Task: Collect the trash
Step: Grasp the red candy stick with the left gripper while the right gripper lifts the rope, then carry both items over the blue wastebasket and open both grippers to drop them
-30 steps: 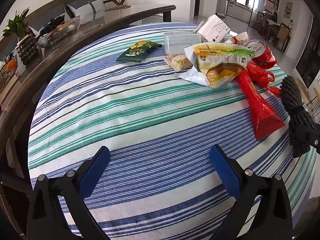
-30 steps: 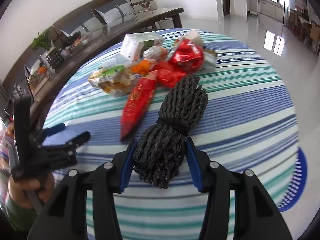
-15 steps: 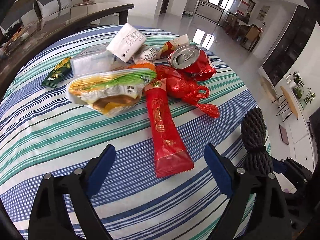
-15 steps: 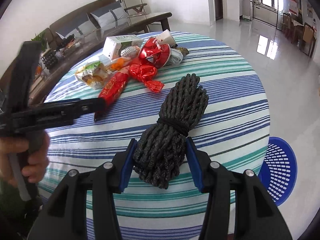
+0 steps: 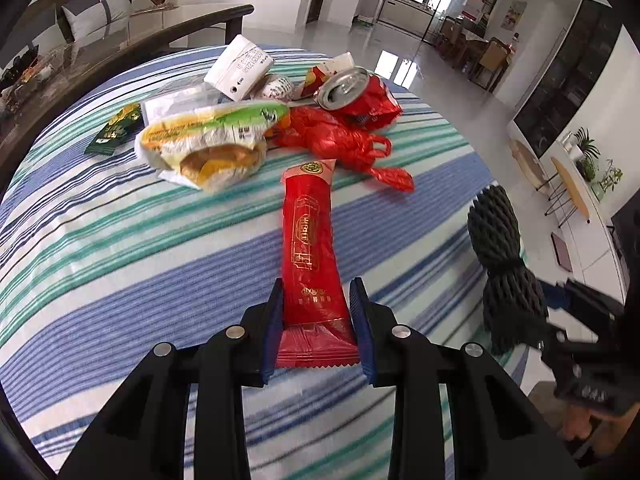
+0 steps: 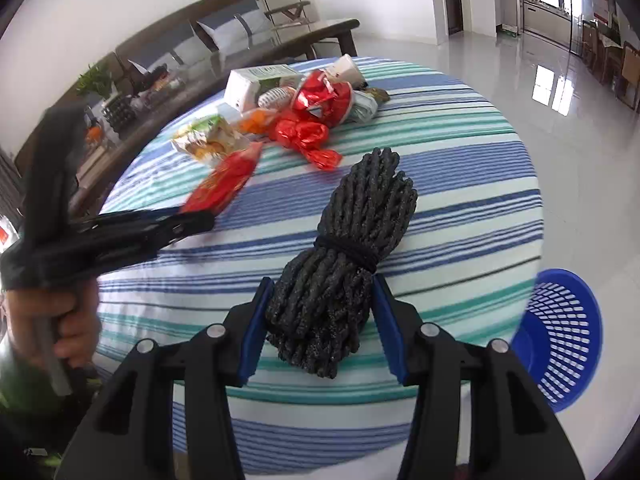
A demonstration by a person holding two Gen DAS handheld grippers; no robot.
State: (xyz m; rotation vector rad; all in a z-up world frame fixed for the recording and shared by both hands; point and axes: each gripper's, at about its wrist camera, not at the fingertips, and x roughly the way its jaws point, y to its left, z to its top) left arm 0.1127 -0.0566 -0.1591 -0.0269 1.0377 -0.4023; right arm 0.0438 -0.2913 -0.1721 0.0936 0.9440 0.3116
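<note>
Left wrist view: our left gripper (image 5: 316, 320) is closing its jaws around the near end of the long red foil snack wrapper (image 5: 310, 256), lying lengthwise away from us on the striped desk (image 5: 120, 280); our right gripper (image 6: 320, 316) holds a black rope bundle (image 6: 344, 248).

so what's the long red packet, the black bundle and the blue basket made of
Long red packet: glossy plastic film, probably; shiny with a serrated sealed end.
Black bundle: braided rope, likely synthetic; matte, twisted strands.
Blue basket: moulded plastic by its look; smooth slotted wall.
</note>
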